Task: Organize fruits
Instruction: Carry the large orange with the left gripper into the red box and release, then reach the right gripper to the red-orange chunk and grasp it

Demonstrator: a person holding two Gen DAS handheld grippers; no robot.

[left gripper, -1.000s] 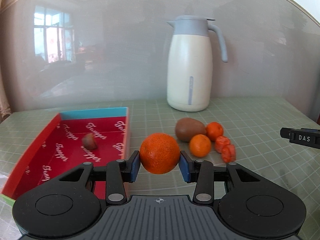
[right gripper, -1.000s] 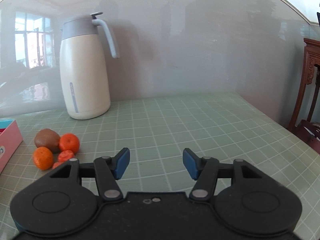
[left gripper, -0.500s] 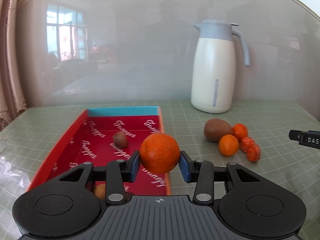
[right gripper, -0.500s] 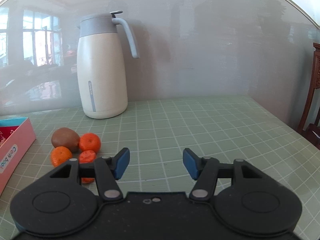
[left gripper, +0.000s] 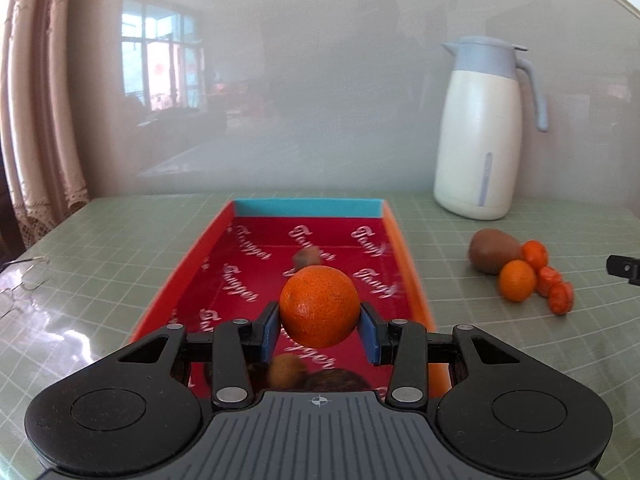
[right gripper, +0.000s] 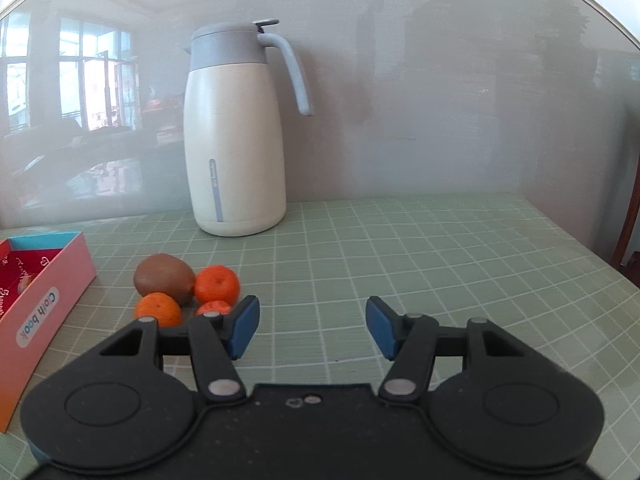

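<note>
- The left gripper point(left gripper: 319, 326) clamps a speckled orange point(left gripper: 319, 306) above the red tray point(left gripper: 404, 252).
- The right gripper point(right gripper: 312, 326) gapes wide; bare tablecloth point(right gripper: 440, 264) at twelve o'clock.

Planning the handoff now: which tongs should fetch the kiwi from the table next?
Right, probably. The right tongs are open and empty near the kiwi, while the left tongs hold an orange over the red box.
</note>
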